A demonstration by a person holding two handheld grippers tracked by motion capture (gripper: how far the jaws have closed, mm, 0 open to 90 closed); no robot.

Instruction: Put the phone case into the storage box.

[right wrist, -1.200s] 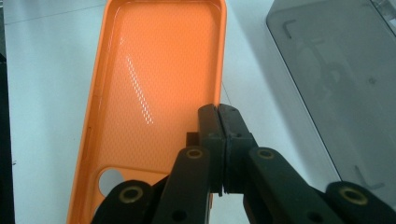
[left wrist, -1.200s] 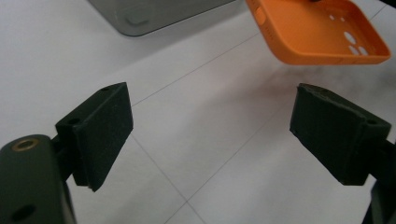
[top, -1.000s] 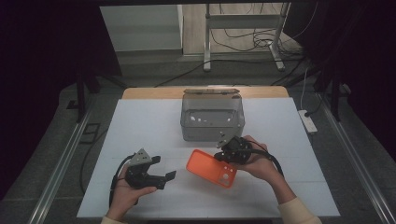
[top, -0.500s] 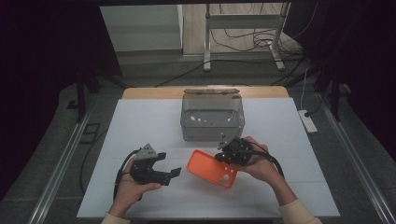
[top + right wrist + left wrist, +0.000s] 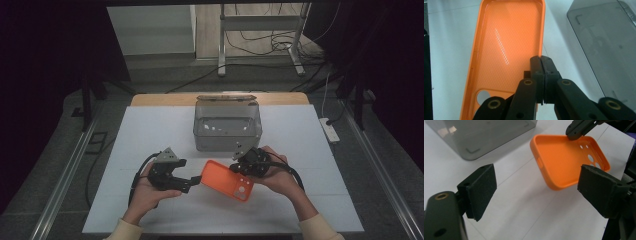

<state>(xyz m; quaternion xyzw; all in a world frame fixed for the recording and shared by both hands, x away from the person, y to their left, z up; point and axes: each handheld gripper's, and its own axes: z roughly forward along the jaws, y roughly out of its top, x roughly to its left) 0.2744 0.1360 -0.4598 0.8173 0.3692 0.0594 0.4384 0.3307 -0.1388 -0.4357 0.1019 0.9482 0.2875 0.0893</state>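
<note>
The orange soft-plastic phone case (image 5: 226,179) hangs just above the white table top (image 5: 150,135), hollow side up, and the right gripper (image 5: 243,162) has it by one long edge. In the right gripper view its two black jaws are pressed tight together, the case's rim (image 5: 541,30) pinched between them near the camera-hole end. The round cut-out (image 5: 483,96) sits low at the left there.

Over to the left gripper (image 5: 187,184): jaws spread wide, nothing between them. In the left gripper view the two foam pads (image 5: 482,188) stand well apart, and the case (image 5: 566,162) floats beyond them, nearer the far-side pad but not touching either. Its short plain end faces this gripper, tilted, with the camera holes at the far end. From above, the left gripper's tips sit just beside the case's near-left corner, with a small gap between them.

Behind the case stands a smoky grey see-through plastic box (image 5: 227,125), lid up at the back, near the case and apart from it. The white top lies over a wooden table (image 5: 165,98). Beyond it is grey floor, a metal stand (image 5: 260,35) with loose black cables (image 5: 250,42), and a white power strip (image 5: 331,131) off the right edge.
</note>
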